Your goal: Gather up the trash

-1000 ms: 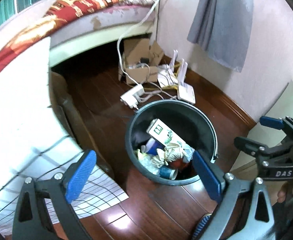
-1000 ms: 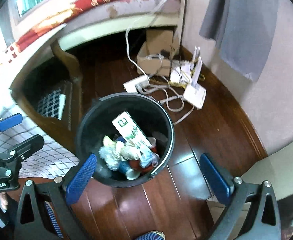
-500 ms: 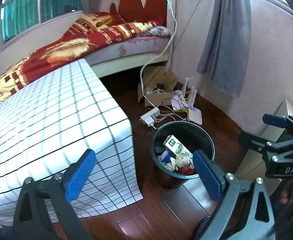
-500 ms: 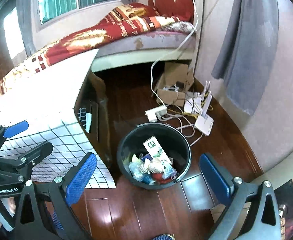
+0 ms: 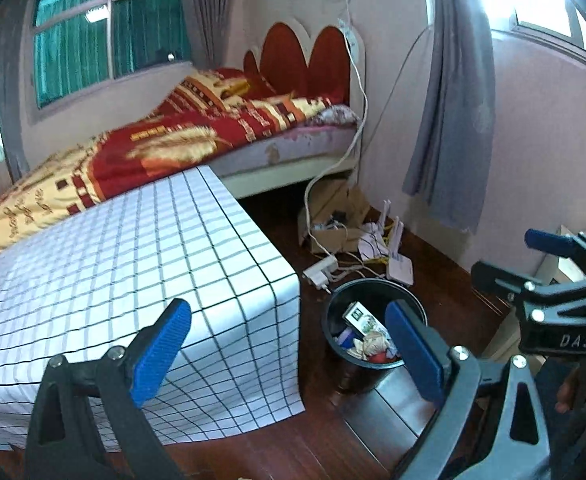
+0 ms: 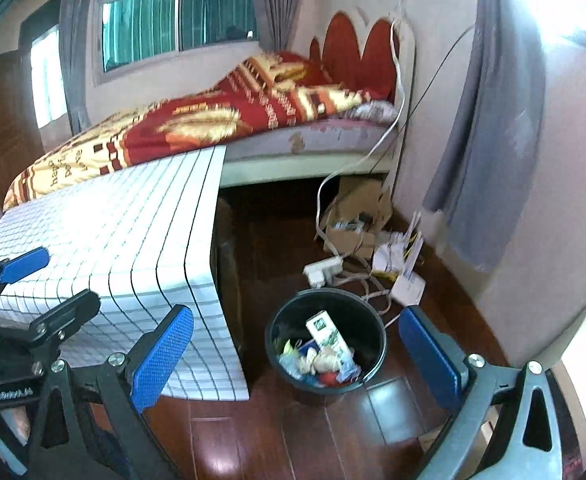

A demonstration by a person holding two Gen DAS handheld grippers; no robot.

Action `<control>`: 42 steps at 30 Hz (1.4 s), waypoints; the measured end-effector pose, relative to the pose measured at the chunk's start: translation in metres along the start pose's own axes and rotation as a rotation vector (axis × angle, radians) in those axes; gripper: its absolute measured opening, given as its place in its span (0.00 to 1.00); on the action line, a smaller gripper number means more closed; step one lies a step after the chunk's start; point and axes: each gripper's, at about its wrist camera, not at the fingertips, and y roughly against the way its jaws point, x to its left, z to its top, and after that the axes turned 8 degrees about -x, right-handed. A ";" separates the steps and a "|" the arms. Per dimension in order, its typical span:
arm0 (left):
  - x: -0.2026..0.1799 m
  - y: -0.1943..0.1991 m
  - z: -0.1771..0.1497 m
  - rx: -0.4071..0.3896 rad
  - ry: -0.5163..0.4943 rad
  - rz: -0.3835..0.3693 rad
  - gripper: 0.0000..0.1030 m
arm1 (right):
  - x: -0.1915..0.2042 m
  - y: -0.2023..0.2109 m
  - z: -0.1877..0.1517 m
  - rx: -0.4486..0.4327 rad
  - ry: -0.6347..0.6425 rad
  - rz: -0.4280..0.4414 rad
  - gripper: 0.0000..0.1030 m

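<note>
A black trash bin (image 5: 341,368) (image 6: 369,380) stands on the dark wooden floor beside a table. It holds a white and green carton (image 5: 363,317) (image 6: 327,334) and crumpled wrappers (image 6: 317,362). My left gripper (image 5: 289,348) is open and empty, well above the floor, its right pad overlapping the bin in view. My right gripper (image 6: 297,354) is open and empty too, with the bin framed between its fingers far below. Each gripper shows in the other's view: the right one (image 5: 549,264), the left one (image 6: 41,284).
A table under a white checked cloth (image 5: 113,264) (image 6: 125,240) stands left of the bin. Behind it is a bed with a red and gold blanket (image 5: 173,148). A power strip (image 6: 323,268), cables, a router (image 6: 407,286) and a cardboard box (image 5: 333,216) lie by the wall.
Both grippers have risen and pulled back from just over the bin, so the bin looks small now and the table top and bed have come into view. Both stay open.
</note>
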 end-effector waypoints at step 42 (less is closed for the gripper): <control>0.001 0.026 0.002 -0.070 0.014 0.062 1.00 | -0.002 0.035 0.013 -0.083 -0.001 -0.032 1.00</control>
